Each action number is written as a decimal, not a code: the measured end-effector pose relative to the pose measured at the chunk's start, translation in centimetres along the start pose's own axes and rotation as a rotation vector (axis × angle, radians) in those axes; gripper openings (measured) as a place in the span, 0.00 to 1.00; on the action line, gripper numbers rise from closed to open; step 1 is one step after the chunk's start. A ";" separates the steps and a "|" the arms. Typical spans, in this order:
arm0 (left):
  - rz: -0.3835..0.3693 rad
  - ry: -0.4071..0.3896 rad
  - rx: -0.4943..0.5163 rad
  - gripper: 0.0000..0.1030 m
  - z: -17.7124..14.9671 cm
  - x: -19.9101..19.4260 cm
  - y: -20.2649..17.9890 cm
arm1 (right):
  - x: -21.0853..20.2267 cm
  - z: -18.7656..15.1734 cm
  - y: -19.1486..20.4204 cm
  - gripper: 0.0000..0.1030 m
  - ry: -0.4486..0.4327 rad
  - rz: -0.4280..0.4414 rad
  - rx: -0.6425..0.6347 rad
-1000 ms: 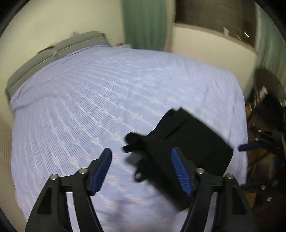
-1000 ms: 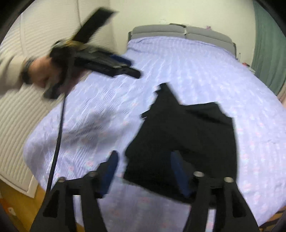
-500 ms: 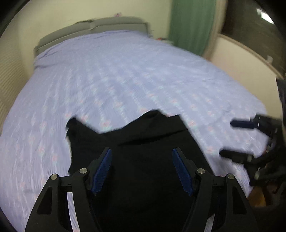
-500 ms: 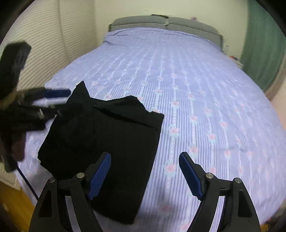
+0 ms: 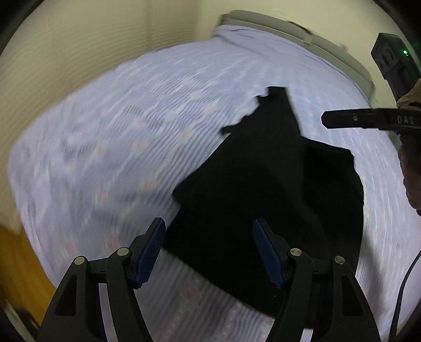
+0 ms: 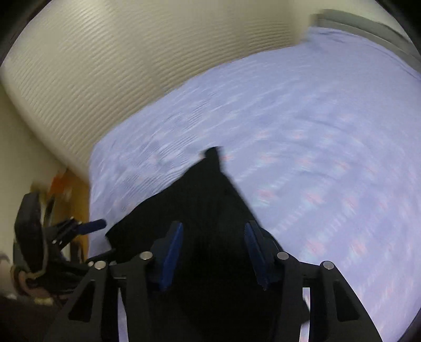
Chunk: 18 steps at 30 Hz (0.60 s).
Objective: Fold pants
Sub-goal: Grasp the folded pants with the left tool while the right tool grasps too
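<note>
The black pants (image 5: 263,184) lie folded into a compact dark shape on the lavender bed sheet (image 5: 118,147), with one pointed corner sticking out toward the headboard. My left gripper (image 5: 209,252) hovers open over their near left edge, and nothing is pressed between its blue pads (image 5: 151,252). In the right wrist view the pants (image 6: 208,200) fill the space under my right gripper (image 6: 213,252). Its jaws are closing with black cloth below and between them, but the pads (image 6: 171,250) stand apart from it. Each gripper shows in the other's view: the right gripper (image 5: 368,119) and the left gripper (image 6: 89,226).
A ribbed cream wall or door (image 6: 92,79) runs along the bed's left side. Wooden floor (image 5: 18,263) shows past the near left corner of the bed. A grey headboard (image 5: 276,25) closes the far end. The sheet (image 6: 315,131) spreads wide to the right of the pants.
Both views have swung and dropped toward the pants, which now sit right under both grippers. The right jaws stand narrower than half a second ago. The left jaws keep the same width.
</note>
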State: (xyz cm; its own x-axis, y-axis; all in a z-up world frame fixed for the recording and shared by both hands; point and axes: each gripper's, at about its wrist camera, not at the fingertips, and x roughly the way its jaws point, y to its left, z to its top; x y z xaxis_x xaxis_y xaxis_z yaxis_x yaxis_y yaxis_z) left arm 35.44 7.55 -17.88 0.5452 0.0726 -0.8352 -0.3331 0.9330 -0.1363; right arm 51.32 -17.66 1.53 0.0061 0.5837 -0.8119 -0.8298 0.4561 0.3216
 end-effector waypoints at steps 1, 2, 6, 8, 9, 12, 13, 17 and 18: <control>0.013 0.003 -0.021 0.67 -0.3 0.3 0.0 | 1.0 0.6 0.7 0.49 0.031 0.008 -0.050; 0.023 0.003 -0.044 0.67 -0.7 0.6 0.3 | 1.7 1.0 0.9 0.49 0.046 0.005 -0.068; -0.003 0.009 -0.132 0.65 -1.4 1.4 0.9 | 4.2 2.1 0.5 0.52 0.111 -0.069 -0.088; -0.026 0.009 -0.164 0.60 -1.3 1.4 0.9 | 4.9 2.1 0.0 0.52 0.114 -0.066 -0.091; -0.036 0.008 -0.169 0.50 -1.3 1.3 0.9 | 5.0 2.1 -0.1 0.52 0.116 -0.061 -0.090; -0.038 -0.007 -0.185 0.28 -1.0 0.4 0.8 | 5.4 2.3 0.1 0.52 0.122 -0.059 -0.089; -0.044 -0.010 -0.196 0.25 -1.0 0.2 0.8 | 5.3 2.4 0.2 0.52 0.122 -0.062 -0.089; -0.055 0.003 -0.193 0.11 -0.6 0.4 0.9 | 5.3 2.3 0.2 0.52 0.110 -0.076 -0.075; -0.064 0.000 -0.196 0.11 -0.6 0.3 1.1 | 5.3 2.4 0.2 0.52 0.108 -0.082 -0.069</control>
State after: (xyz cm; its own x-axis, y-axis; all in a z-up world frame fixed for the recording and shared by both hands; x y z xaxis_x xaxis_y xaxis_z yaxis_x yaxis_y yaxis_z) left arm 34.81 8.34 -18.61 0.5703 0.0157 -0.8213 -0.4413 0.8492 -0.2902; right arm 52.53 -12.92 -1.55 0.0185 0.4687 -0.8831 -0.8653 0.4500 0.2207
